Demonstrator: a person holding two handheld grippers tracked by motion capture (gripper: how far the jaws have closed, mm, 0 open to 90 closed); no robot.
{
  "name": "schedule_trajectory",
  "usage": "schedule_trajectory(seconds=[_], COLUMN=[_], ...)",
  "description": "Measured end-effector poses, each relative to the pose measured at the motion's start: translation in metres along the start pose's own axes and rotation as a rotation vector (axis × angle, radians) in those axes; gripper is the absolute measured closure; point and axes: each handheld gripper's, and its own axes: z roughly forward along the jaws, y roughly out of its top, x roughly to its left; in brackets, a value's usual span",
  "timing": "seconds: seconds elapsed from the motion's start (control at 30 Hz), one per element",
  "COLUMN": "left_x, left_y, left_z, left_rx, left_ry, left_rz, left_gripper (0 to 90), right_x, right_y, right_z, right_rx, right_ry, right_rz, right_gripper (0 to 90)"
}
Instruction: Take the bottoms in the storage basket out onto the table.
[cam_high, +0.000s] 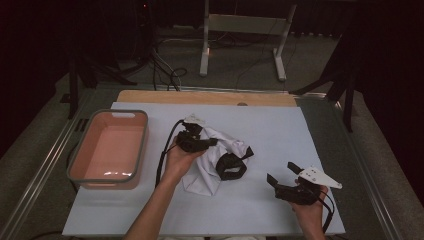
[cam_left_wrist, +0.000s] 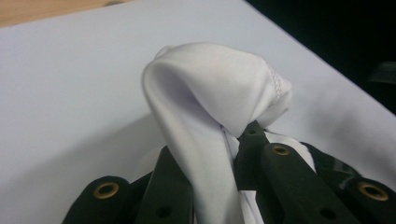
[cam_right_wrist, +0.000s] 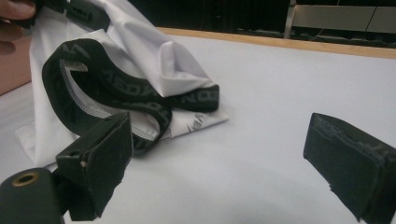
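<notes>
Counter (cam_high: 280, 135) under a white sheet, wooden strip showing along the far edge. Floor beyond it dark, with a light metal frame (cam_high: 243, 30) and cables.

Pink tub (cam_high: 111, 148) with grey rim sits on the left part of the counter, long side running near to far, well apart from the cloth.

White garment (cam_high: 210, 165) with a black lettered waistband (cam_high: 231, 165) lies crumpled mid-counter, a bit left of centre. Waistband loop is on the garment's right side, partly standing open; in the right gripper view the band (cam_right_wrist: 116, 88) curls over the white cloth (cam_right_wrist: 154, 60) and lies at far left ahead of the tongs. One far corner of the garment is lifted off the counter.

Left hand (cam_high: 181, 159) comes in from the near edge, just right of the tub, holding the left tongs (cam_high: 192, 131) over the far-left part of the garment. These tongs are narrow and clamped on a fold of the white cloth: in the left gripper view the fabric (cam_left_wrist: 210, 98) runs up between the two black jaws and bunches into a rounded hump above the tips.

Right hand (cam_high: 310, 207) rests at the near right of the counter, well apart from the garment. Right tongs (cam_high: 281, 172) stand wide, nothing between them, pointing left and far toward the waistband; grey three-cornered plate (cam_high: 320, 177) on top.
</notes>
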Motion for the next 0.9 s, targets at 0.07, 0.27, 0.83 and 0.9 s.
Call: schedule_trajectory(seconds=[0.07, 0.27, 0.83, 0.9], left_x=[0.008, 0.024, 0.013, 0.009], left_y=[-0.003, -0.004, 0.005, 0.007], left_z=[-0.002, -0.006, -0.02, -0.019], left_rx=[-0.001, 0.003, -0.117, -0.125], left_ry=[0.03, 0.145, 0.241, 0.211], left_rz=[-0.014, -0.056, -0.082, -0.065], left_gripper=[80.7, 77.7, 6.3, 5.8], right_x=[0.0, 0.0, 0.0, -0.001], right_y=[0.0, 0.0, -0.001, -0.001], right_z=[0.0, 0.0, 0.002, 0.002], right_rx=[0.0, -0.002, 0.002, 0.003], right_ry=[-0.002, -0.004, -0.004, -0.004], right_rz=[0.002, 0.004, 0.006, 0.004], right_gripper=[8.2, 8.2, 8.2, 8.2])
